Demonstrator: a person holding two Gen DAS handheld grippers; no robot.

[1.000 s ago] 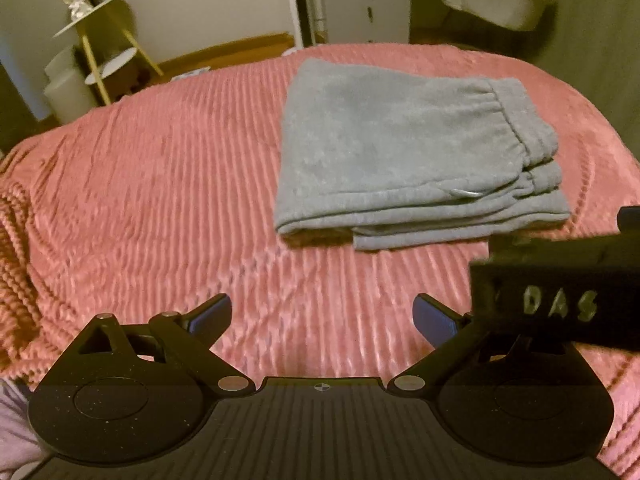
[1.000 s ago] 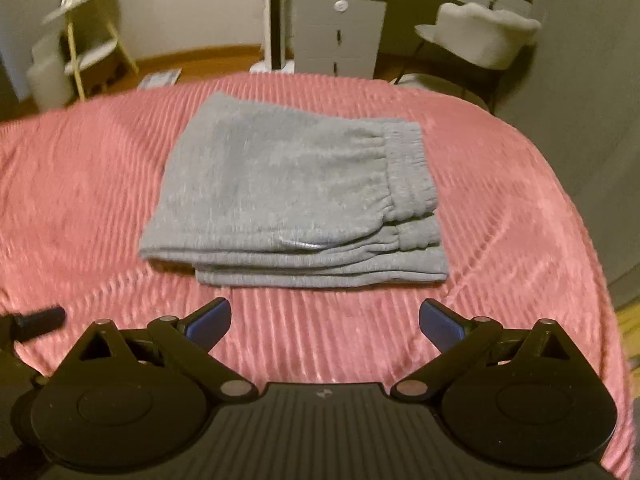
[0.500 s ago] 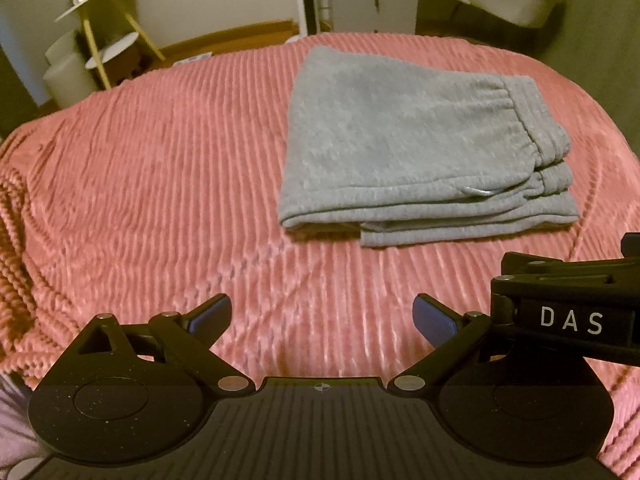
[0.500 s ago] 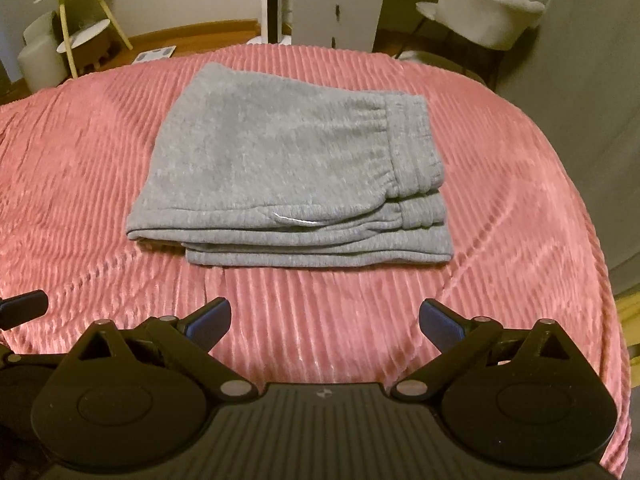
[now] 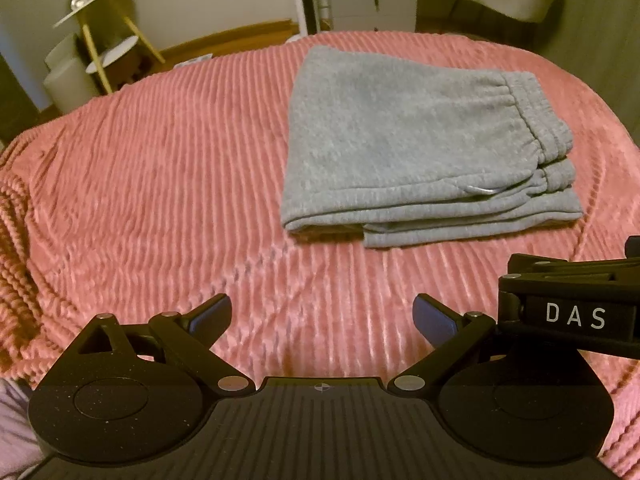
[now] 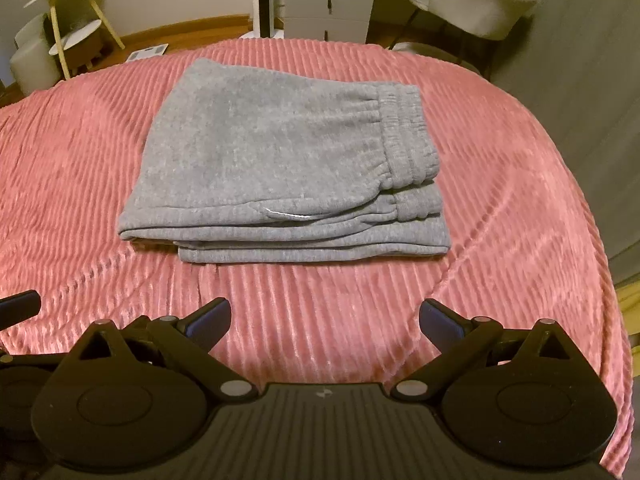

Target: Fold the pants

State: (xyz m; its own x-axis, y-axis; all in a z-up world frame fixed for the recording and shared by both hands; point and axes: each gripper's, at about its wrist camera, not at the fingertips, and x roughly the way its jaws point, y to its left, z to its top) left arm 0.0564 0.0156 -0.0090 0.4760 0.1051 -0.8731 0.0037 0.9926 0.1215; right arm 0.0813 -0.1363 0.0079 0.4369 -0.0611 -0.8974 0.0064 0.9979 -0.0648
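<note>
Grey pants (image 6: 280, 168) folded in a stack on the pink blanket (image 6: 500, 240). Left gripper (image 5: 322, 316) and right gripper (image 6: 325, 318) near it, fingers spread wide, holding nothing.

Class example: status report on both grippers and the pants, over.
Left gripper open, empty. Right gripper open, empty. Grey pants folded, lying flat on pink blanket. Nothing in the way.

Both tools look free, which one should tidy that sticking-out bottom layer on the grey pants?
Right tool: open, facing the pants squarely. Left tool, also open, sits off to their left.
</note>
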